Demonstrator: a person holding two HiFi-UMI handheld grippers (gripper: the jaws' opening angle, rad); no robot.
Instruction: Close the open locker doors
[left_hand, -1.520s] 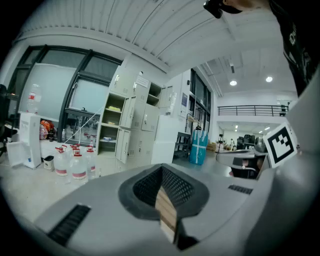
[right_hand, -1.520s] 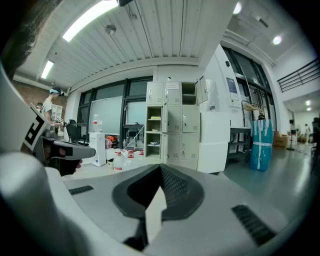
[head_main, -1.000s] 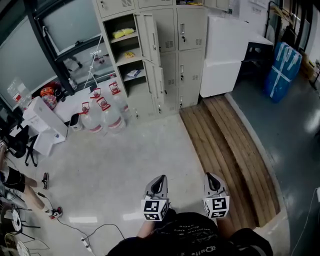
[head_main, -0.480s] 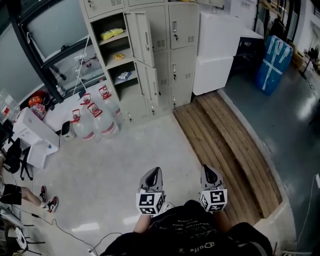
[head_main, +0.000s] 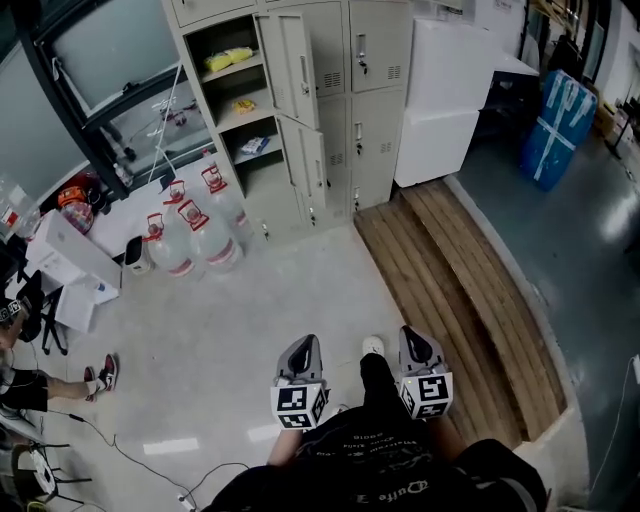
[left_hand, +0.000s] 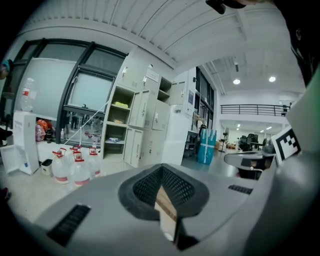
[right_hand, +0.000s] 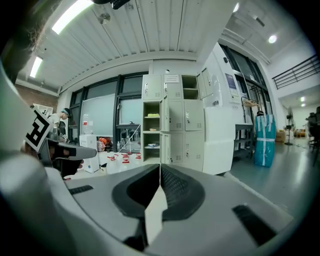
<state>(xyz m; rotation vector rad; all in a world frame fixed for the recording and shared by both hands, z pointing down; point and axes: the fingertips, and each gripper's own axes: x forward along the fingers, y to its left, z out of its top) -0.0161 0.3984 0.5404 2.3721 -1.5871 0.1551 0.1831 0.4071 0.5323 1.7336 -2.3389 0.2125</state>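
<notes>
Two open locker doors (head_main: 300, 60) are seen upright, well ahead and leftward; the left tongs (head_main: 305, 347) are placed nearer than the right tongs (head_main: 416, 335). Both are held shut, empty.

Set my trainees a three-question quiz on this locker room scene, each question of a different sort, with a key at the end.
1. True or false: the two open locker doors belong to the same column of the lockers.
2. What stands on the floor to the left of the lockers? A. water jugs B. paint cans C. a stepladder
3. Fill in: the left tool and the right tool each have jaws that are ____, with nothing between them.
Key: 1 true; 2 A; 3 shut.
</notes>
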